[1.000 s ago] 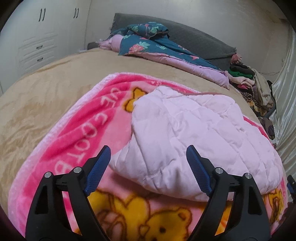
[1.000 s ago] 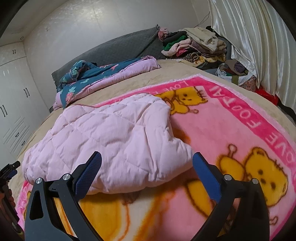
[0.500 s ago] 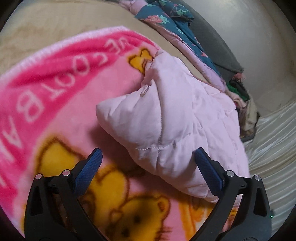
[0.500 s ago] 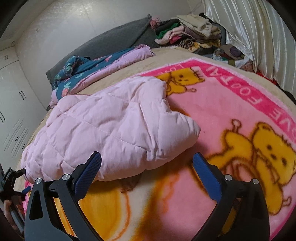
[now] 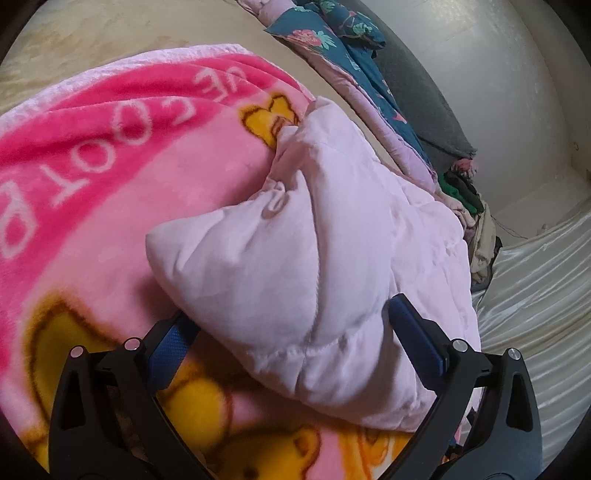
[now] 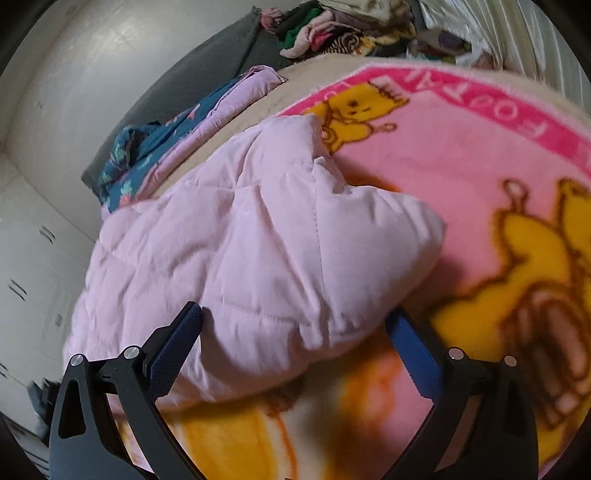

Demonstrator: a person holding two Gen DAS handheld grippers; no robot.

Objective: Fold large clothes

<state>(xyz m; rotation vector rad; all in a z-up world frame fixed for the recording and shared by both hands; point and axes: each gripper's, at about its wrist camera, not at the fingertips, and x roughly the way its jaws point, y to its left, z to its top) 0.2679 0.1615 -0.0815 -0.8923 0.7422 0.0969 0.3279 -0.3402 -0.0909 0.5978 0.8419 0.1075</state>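
1. Jaws of your left gripper (image 5: 291,339) stand spread wide, having just been opening. A near corner of the pale pink quilted garment (image 5: 314,258) lies between its blue pads (image 5: 417,339); whether the pads touch the cloth you cannot tell, and nothing shows them pressing it.
2. Your right gripper (image 6: 295,332) also has its jaws spread, with the garment's (image 6: 240,251) near edge bulging between the blue pads (image 6: 173,350). The left pad sits against the quilted fabric and the right pad is just beside the garment's puffed corner.
3. Under both tools you see the pink bear-print blanket (image 6: 461,155), with yellow bears and white letters on a darker pink border. The garment lies bunched on it, near you and in the middle.
4. Beyond the blanket's far edge the tan bedspread (image 5: 122,40) shows.
5. Farther back, a teal floral quilt with a lilac lining (image 6: 177,136) lies crumpled against a grey headboard cushion (image 6: 221,62).
6. At the far right, a heap of mixed clothes (image 6: 332,29) is stacked beside a pale shiny curtain (image 5: 535,302).
7. At the far left of your right view stand white wardrobe doors (image 6: 29,266) with dark handles.
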